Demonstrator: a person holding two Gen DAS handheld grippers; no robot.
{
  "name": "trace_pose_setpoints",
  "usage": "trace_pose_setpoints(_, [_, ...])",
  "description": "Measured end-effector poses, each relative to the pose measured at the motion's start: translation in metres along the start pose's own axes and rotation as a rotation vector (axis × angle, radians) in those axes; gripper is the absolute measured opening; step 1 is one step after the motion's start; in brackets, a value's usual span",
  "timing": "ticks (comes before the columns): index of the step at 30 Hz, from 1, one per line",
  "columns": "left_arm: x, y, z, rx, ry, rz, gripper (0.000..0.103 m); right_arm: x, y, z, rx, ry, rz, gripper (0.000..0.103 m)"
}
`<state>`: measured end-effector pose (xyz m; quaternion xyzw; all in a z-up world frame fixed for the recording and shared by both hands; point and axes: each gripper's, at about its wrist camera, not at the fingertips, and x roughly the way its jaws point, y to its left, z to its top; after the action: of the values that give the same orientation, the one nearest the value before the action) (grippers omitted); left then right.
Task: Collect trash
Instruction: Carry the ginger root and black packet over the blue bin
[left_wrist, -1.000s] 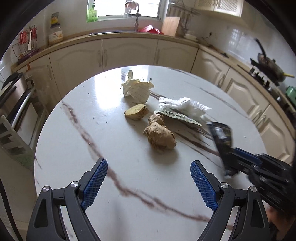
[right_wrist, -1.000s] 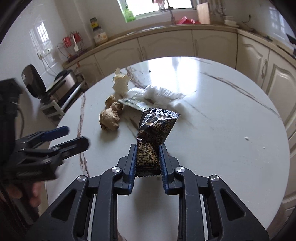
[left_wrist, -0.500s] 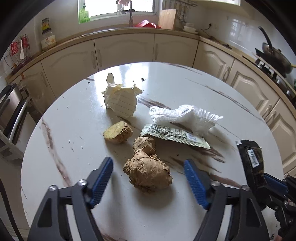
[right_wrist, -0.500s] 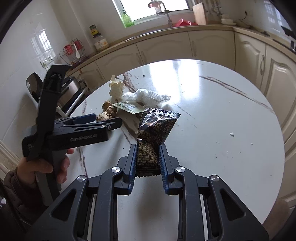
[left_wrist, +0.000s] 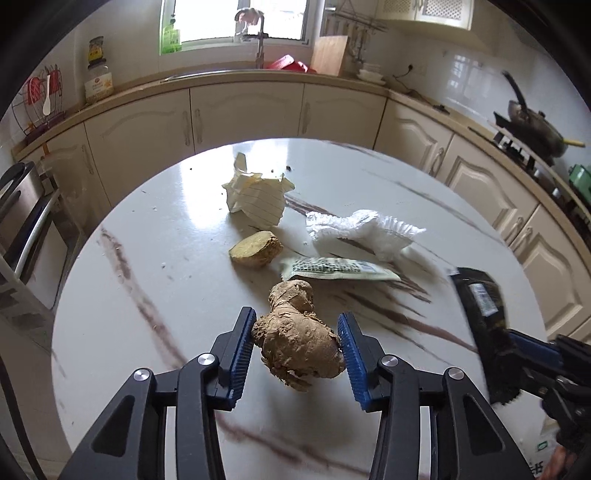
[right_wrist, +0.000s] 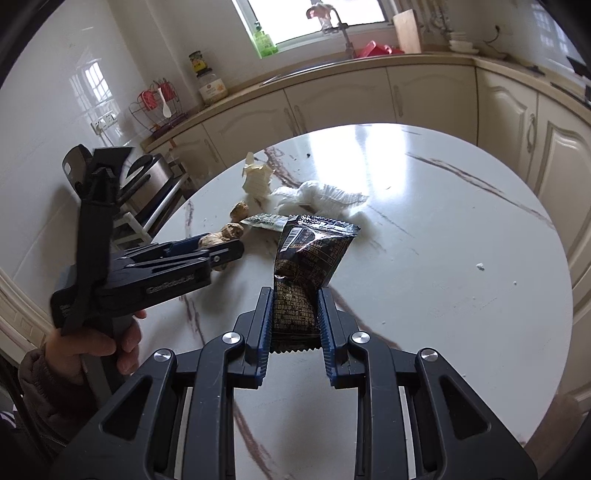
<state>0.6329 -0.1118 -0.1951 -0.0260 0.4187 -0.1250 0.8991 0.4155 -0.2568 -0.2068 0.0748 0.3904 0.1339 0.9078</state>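
- On the round marble table (left_wrist: 155, 258), at its near edge, the left gripper (left_wrist: 295, 345) has its blue pads on either side of a knobbly ginger root (left_wrist: 297, 347); the pads touch or very nearly touch its flanks, so the jaws look narrowed onto it, though I cannot tell whether they grip firmly yet. The root rests low against the table, probably so it can be pinched across its fat middle.
- Beyond the ginger root and slightly left lies a cut ginger piece (left_wrist: 256, 249), its pale yellow face turned sideways.
- Farther beyond the ginger root sits a crumpled sheet of lined paper (left_wrist: 258, 199), cream coloured and standing in stiff folds.
- Beyond and to the right of the ginger root lie a flat green-and-white sachet (left_wrist: 338, 268) and, just behind it, a wad of white pleated paper (left_wrist: 364, 232).
- Well to the right of the ginger root, the right gripper (right_wrist: 294, 321) is clamped on a dark snack wrapper (right_wrist: 306, 258), held upright above the table, presumably kept clear while the other trash is gathered. Its foil is glossy and crinkled, with a barcode near the top.
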Motion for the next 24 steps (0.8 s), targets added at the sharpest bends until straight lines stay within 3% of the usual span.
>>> trace_pose_setpoints(8, [-0.076, 0.037, -0.038, -0.010, -0.052, -0.038, 0.041, 0.006, 0.051, -0.002, -0.044, 0.013, 0.024, 0.023])
trace_pose_setpoints(11, [-0.095, 0.056, -0.055, -0.061, -0.041, -0.117, 0.041, 0.008, 0.073, -0.003, -0.060, 0.013, 0.031, 0.023])
trace_pose_setpoints(14, [-0.114, 0.072, -0.067, -0.065, -0.060, -0.061, 0.041, 0.008, 0.093, -0.003, -0.072, 0.016, 0.047, 0.023])
trace_pose_setpoints(17, [-0.137, 0.093, -0.081, -0.103, -0.073, -0.077, 0.041, 0.010, 0.119, -0.003, -0.108, 0.024, 0.057, 0.023])
trace_pose_setpoints(24, [-0.194, 0.156, -0.122, -0.175, -0.126, -0.022, 0.041, 0.033, 0.189, -0.008, -0.189, 0.064, 0.117, 0.023])
